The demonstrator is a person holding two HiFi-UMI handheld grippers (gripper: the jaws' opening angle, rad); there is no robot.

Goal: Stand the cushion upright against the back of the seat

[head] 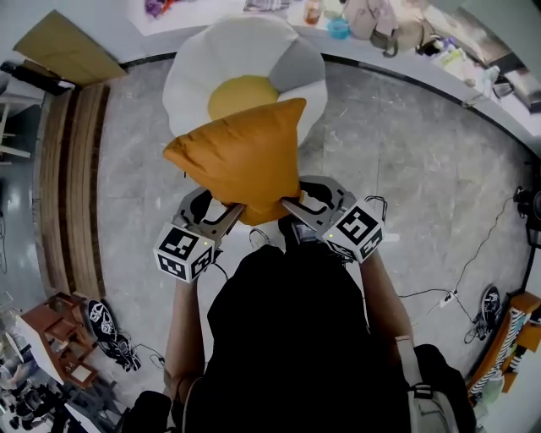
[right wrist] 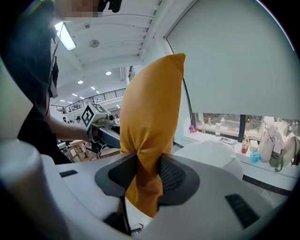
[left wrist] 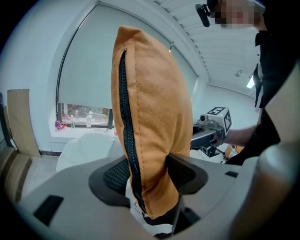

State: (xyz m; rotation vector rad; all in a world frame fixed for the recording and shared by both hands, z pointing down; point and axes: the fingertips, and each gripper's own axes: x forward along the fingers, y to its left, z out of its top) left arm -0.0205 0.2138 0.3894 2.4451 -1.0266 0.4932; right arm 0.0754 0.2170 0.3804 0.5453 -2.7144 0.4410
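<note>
An orange cushion (head: 241,156) hangs in the air in front of the person, held by both grippers at its near edge. My left gripper (head: 232,211) is shut on the cushion's near left corner, where a black zipper (left wrist: 126,140) runs down the seam. My right gripper (head: 286,205) is shut on the near right corner, the cloth (right wrist: 150,122) bunched between its pads. Beyond the cushion stands the seat (head: 245,72), a white flower-shaped chair with a yellow centre (head: 232,93), partly hidden behind the cushion.
A curved white ledge (head: 473,84) runs behind the seat, carrying bottles, a cup and bags (head: 380,21). Wooden boards (head: 72,51) lean at the left wall. Cables (head: 461,283) trail on the grey floor at the right, and small furniture (head: 59,334) stands at the lower left.
</note>
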